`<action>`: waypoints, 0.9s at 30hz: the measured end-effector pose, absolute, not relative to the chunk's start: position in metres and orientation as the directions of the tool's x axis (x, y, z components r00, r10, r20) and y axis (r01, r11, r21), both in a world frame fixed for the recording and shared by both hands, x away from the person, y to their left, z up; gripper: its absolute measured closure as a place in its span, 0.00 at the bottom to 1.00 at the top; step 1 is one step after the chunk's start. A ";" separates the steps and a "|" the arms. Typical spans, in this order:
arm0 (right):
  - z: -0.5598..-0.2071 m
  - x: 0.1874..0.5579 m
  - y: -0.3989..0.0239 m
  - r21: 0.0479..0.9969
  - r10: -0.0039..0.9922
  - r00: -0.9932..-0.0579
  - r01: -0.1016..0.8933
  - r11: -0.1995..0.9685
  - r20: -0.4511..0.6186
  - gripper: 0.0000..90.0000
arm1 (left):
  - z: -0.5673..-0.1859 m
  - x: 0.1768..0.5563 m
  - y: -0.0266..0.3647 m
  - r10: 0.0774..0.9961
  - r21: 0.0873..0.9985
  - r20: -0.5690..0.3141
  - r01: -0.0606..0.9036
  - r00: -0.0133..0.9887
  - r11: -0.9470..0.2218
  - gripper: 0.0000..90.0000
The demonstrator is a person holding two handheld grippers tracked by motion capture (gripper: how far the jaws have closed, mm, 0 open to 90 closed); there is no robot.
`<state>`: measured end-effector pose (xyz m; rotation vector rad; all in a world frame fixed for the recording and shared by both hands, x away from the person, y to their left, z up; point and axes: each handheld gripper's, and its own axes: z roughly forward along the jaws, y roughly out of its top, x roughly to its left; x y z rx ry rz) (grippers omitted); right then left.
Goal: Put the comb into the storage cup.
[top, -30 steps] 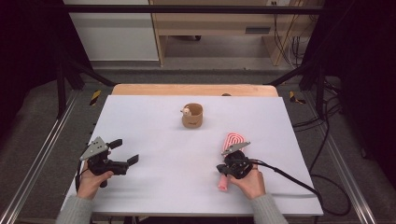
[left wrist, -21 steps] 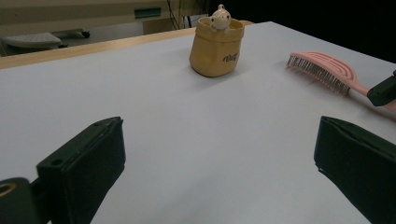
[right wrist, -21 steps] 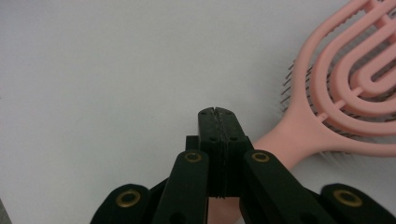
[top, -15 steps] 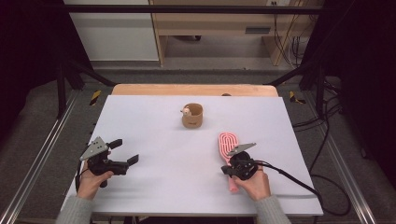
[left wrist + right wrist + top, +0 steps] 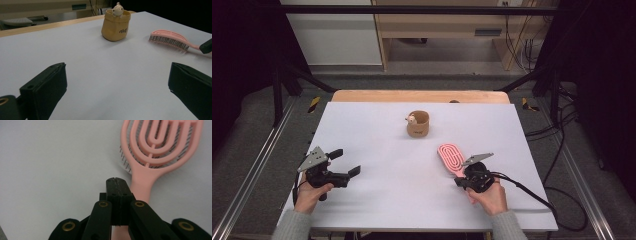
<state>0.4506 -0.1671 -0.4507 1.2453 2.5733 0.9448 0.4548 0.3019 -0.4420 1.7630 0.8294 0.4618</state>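
Two grippers, high view: left gripper (image 5: 346, 162) jaws apart, holding nothing; right gripper (image 5: 460, 179) at brush (image 5: 451, 158) handle. Left gripper view: brush ahead to the right, pouch (image 5: 116, 24) beyond. Right gripper view: jaws together beside handle; grip on it unclear.

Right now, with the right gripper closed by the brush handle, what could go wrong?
1. The right gripper is shut beside the brush handle, not around it; a push may spin the brush.
2. The brush head points toward the small cup; a shove might knock it.
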 end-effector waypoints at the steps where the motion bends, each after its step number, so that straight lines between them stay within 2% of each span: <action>1: -0.451 0.451 -0.168 0.588 0.745 -0.651 0.663 0.464 0.147 1.00 | -0.442 0.455 0.302 0.727 0.935 -0.088 0.307 0.681 -0.175 0.02; 9: -0.450 0.450 -0.169 0.591 0.747 -0.649 0.663 0.459 0.148 1.00 | -0.442 0.455 0.302 0.727 0.935 -0.087 0.307 0.681 -0.176 0.02; 16: -0.440 0.449 -0.175 0.655 0.734 -0.659 0.628 0.420 0.161 0.92 | -0.442 0.455 0.301 0.727 0.934 -0.085 0.308 0.682 -0.179 0.02; 23: -0.427 0.448 -0.184 0.726 0.758 -0.638 0.585 0.362 0.136 0.74 | -0.443 0.455 0.301 0.727 0.933 -0.084 0.309 0.682 -0.183 0.02; 27: -0.422 0.448 -0.188 0.763 0.775 -0.621 0.555 0.330 0.117 0.57 | -0.443 0.455 0.301 0.727 0.933 -0.084 0.310 0.681 -0.183 0.02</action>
